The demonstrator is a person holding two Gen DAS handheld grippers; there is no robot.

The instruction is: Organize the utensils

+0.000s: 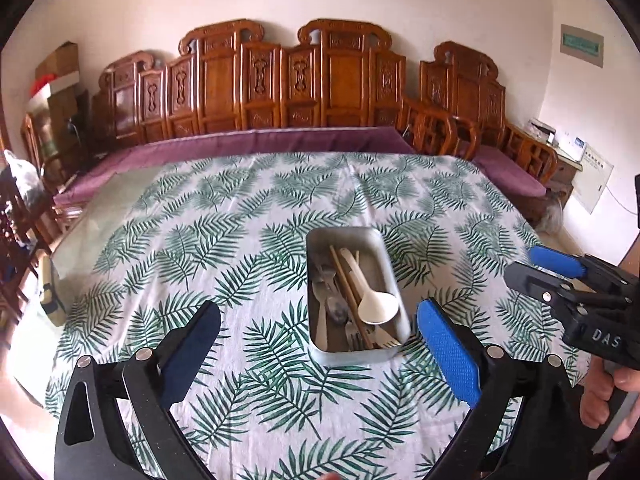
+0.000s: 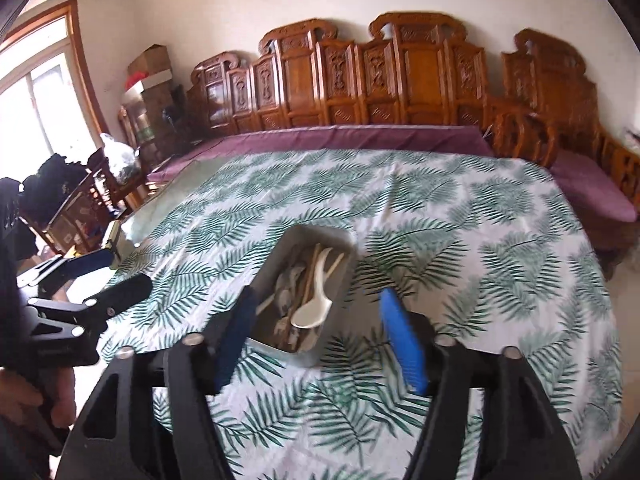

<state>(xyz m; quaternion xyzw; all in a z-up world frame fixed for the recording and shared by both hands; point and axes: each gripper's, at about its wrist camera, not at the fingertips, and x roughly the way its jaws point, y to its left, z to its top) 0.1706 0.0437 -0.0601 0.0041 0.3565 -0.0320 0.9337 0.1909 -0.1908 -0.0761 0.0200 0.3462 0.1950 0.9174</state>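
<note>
A metal box (image 1: 352, 236) (image 2: 276, 248) stands on the leaf-print tablecloth and holds several utensils: a white plastic spoon (image 1: 376, 306) (image 2: 314, 314), wooden chopsticks (image 1: 346, 284), metal spoons and forks (image 1: 330, 300). My left gripper (image 1: 320, 320) hangs above the cloth in front of the box, its blue pads wide apart with nothing between them. My right gripper (image 2: 316, 312) is raised over the near end of the box, open and empty. In the left wrist view the right gripper (image 1: 532, 262) shows at the right edge; in the right wrist view the left gripper (image 2: 116, 270) shows at the left edge.
The tablecloth (image 1: 248, 216) covers a glass-topped table. Behind it runs a carved wooden bench (image 1: 280, 80) with a purple cushion (image 1: 256, 142). Cardboard boxes (image 1: 56, 68) and chairs stand at the left. A person's hand (image 1: 616, 396) grips the right handle.
</note>
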